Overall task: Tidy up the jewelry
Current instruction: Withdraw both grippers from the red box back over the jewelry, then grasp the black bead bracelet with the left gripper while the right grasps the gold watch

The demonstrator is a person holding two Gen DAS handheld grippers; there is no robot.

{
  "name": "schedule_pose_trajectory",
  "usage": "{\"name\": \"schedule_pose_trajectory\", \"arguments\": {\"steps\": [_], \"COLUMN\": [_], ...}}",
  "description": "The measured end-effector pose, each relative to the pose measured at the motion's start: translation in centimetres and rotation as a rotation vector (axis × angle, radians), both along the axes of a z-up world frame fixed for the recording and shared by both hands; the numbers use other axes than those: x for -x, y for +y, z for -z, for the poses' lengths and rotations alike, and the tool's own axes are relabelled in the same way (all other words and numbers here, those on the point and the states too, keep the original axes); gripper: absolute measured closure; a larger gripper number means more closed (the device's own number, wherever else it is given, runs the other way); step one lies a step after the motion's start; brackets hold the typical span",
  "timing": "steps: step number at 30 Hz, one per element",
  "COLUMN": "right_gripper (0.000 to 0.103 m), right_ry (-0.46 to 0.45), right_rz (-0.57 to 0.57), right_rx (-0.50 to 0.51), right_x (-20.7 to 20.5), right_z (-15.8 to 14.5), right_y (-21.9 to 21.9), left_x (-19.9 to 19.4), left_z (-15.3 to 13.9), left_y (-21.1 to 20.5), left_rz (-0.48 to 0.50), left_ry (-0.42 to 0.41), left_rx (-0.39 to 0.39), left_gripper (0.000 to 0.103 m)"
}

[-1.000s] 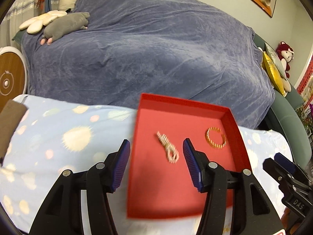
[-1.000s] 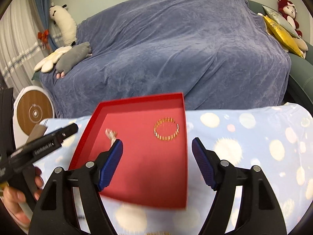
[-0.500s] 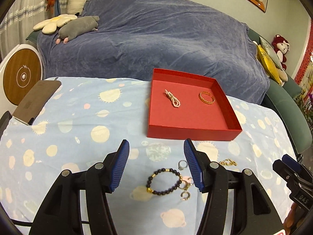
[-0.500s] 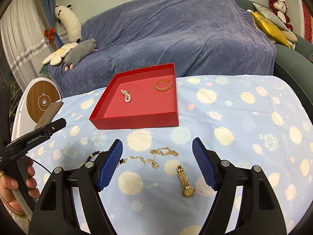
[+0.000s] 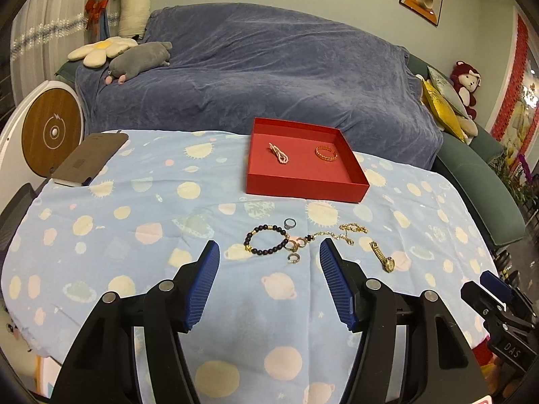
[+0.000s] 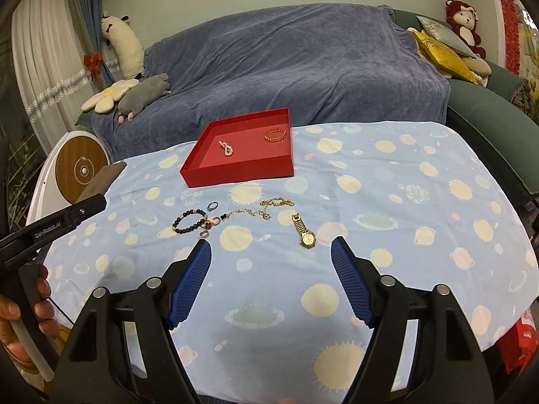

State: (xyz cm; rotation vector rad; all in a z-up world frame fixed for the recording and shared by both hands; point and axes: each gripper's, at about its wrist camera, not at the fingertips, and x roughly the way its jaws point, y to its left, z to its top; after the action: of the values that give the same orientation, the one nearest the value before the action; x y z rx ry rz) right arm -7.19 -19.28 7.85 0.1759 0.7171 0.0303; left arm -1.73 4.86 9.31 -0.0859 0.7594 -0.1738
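- The left gripper [image 5: 269,252] hung over the planet-print tablecloth [image 5: 141,222], jaws opening with nothing between them.
- The right gripper [image 6: 271,249] stood spread and empty.
- The red tray [image 5: 303,188] sat at the far edge, holding a pearl piece [image 5: 279,154] and a gold bangle [image 5: 326,153].
- Nearer lay a dark bead bracelet [image 5: 266,239], a silver ring [image 5: 289,224], small earrings [image 5: 294,250], a gold chain [image 5: 340,232] and a gold watch [image 6: 304,230], all uncovered.
- A brown phone-like slab [image 5: 89,160] lay at the left; a blue-covered sofa [image 5: 256,74] stood behind.

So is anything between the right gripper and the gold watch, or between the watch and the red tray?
Nothing visible: bare cloth lies between the right gripper and the gold watch, and between the watch and the red tray.
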Motion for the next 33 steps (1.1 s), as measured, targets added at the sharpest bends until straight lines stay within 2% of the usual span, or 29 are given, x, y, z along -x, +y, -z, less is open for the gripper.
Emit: {"name": "schedule_pose_trajectory", "arguments": {"steps": [5,10,22,27,33], "right_gripper": [0.031,0.031,0.031,0.031,0.032], "right_ry": [0.014,0.051,0.144,0.171,0.162], "right_rz": [-0.011,-0.019,-0.056,-0.07,-0.054], "right_rx": [0.015,0.031,0.084,0.092,0.113], "right_x": [1.2,-0.6,-9.3,-11.3,-12.1], "right_z": [0.9,3.4,9.0,10.5,11.1], "right_y": [-0.1,-0.6,-1.2,-1.5,-1.8], "left_x": [1.0,-0.3,-8.0,-10.7,-13.3], "left_z": [1.0,3.6,10.8,12.8,14.2], "left_y": [0.1,0.0,-1.2,-1.7,-0.9], "left_rz": [-0.007,-0.009,0.06,0.082,0.023], "left_ry": [0.016,0.034,0.14,0.172,0.2], "left_rx": [-0.005,-0.01,-0.089,-0.079,-0.039], "left_gripper": [0.042,0.041,0.04,0.04,0.04]}}
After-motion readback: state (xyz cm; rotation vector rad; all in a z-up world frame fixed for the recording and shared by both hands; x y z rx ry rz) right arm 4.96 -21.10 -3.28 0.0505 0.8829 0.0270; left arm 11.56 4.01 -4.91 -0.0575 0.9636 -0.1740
